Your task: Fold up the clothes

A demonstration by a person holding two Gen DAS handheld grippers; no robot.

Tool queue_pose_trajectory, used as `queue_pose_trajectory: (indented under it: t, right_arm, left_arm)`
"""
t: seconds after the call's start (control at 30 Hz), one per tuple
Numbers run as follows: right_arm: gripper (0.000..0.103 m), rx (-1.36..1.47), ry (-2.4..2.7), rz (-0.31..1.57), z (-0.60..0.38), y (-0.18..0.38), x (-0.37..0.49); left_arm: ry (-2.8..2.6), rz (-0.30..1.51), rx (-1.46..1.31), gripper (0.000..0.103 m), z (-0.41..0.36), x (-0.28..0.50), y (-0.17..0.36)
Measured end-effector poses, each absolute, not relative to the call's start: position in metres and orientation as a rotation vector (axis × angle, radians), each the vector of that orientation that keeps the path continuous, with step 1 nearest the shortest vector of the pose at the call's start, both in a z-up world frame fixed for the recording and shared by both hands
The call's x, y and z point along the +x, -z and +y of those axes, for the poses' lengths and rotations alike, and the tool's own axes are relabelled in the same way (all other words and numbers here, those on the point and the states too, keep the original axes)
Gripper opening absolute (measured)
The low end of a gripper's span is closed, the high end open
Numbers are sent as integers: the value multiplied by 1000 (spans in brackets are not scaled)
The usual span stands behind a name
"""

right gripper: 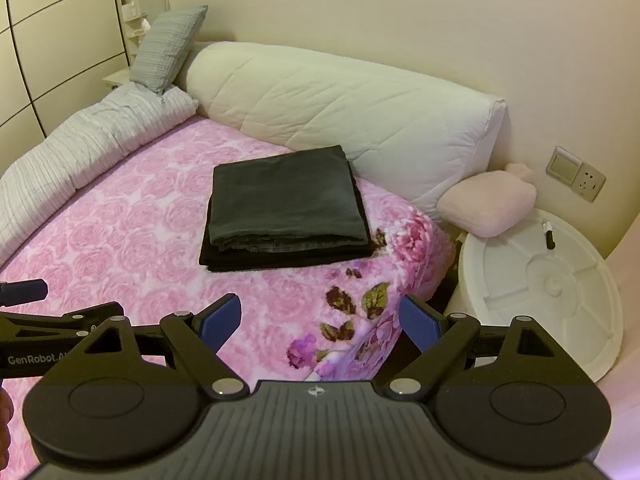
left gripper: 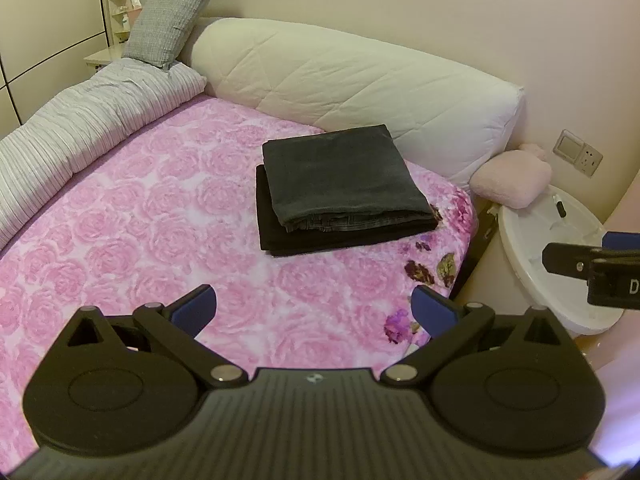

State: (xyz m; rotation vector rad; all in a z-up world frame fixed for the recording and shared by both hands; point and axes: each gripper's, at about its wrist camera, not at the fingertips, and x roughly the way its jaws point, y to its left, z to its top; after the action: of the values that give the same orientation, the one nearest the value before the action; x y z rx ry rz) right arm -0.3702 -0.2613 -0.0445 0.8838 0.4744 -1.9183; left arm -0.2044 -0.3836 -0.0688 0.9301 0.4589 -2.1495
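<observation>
Two folded garments lie stacked on the pink rose-patterned bed: dark grey jeans on top of a black garment. My left gripper hovers open above the bedspread, well short of the stack, with nothing between its blue pads. My right gripper is also open and empty, over the bed's near right corner. The right gripper's side shows at the right edge of the left wrist view; the left gripper's side shows at the left edge of the right wrist view.
A long white quilted bolster lines the headboard behind the stack. A striped grey duvet and grey pillow lie at the left. A pink cushion rests by a round white side table at right.
</observation>
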Motion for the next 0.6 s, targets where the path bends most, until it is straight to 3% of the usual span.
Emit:
queue_pose_trajectory:
  t: [0.6]
  right_arm:
    - [88, 892, 1911, 486, -262, 45, -365]
  left_arm:
    - [2143, 418, 906, 102, -379, -199, 68]
